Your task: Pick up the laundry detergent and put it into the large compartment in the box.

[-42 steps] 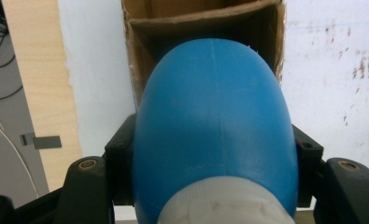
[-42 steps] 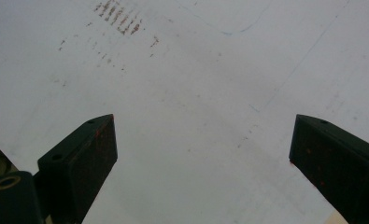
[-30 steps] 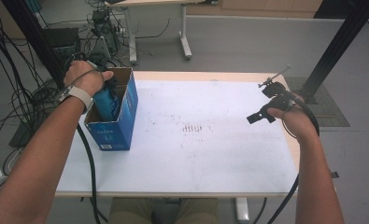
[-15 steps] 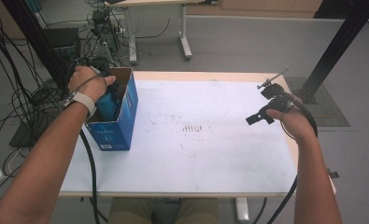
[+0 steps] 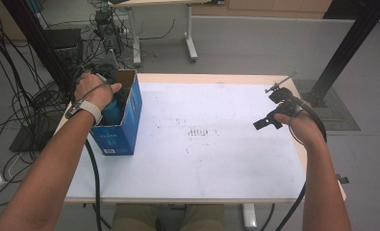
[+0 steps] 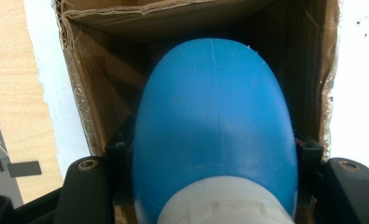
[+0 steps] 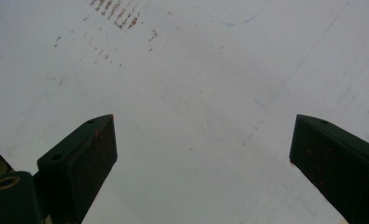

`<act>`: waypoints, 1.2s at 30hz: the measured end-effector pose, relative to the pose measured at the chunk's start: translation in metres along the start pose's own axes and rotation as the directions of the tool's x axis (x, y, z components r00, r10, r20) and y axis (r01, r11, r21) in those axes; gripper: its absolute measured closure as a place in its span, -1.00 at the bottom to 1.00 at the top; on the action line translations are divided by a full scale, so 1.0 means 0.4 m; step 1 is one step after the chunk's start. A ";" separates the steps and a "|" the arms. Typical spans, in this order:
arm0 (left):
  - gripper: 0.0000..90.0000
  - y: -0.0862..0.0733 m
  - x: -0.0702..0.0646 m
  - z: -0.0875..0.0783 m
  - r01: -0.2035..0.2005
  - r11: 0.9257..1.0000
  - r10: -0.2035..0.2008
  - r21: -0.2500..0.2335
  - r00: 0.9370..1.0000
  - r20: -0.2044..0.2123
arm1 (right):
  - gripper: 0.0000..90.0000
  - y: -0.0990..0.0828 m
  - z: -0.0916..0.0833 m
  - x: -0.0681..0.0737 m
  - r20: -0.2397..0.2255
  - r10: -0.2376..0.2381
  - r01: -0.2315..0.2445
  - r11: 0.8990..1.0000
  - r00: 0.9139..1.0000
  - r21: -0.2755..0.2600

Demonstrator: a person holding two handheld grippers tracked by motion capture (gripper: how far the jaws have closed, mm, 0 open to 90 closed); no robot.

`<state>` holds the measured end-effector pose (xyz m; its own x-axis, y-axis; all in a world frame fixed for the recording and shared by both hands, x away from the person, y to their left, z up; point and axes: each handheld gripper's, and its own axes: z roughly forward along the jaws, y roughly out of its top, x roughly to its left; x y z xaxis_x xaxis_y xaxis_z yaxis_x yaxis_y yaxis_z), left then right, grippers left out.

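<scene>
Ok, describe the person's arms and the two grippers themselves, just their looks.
Both forearms are bare, no sleeves. The left hand wears a wristband with a white strap. The right gripper is black, with a thin metal rod on top and flat, blocky jaws flecked with orange. The left gripper's jaws are black with brass-ringed holes. A black cable trails from each.

Nothing here can be read. The blue box [image 5: 118, 132] carries pale print on its near face, too small and blurred to make out. The brown marks [image 5: 199, 131] on the white table [image 5: 216, 163] are smudges, not letters.
</scene>
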<state>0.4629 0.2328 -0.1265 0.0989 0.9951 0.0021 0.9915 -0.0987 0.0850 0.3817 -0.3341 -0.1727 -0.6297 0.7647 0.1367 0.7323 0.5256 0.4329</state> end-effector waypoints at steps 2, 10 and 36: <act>-0.16 0.001 0.000 0.004 -0.002 1.000 0.002 0.004 1.000 0.000 | -0.84 0.000 0.001 0.000 0.000 -0.001 0.001 1.000 1.000 0.000; -0.17 0.001 0.003 0.030 -0.009 1.000 0.009 0.016 1.000 0.011 | -0.83 0.001 0.006 -0.001 -0.001 -0.003 0.003 1.000 1.000 0.002; -0.17 0.003 0.003 0.046 -0.010 1.000 0.010 0.020 1.000 0.010 | -0.83 0.004 0.016 0.000 -0.004 0.001 -0.001 1.000 1.000 0.012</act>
<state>0.4657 0.2337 -0.1446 0.1093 0.9940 -0.0066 0.9920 -0.1086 0.0646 0.3848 -0.3309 -0.1778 -0.6296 0.7641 0.1406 0.7363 0.5290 0.4220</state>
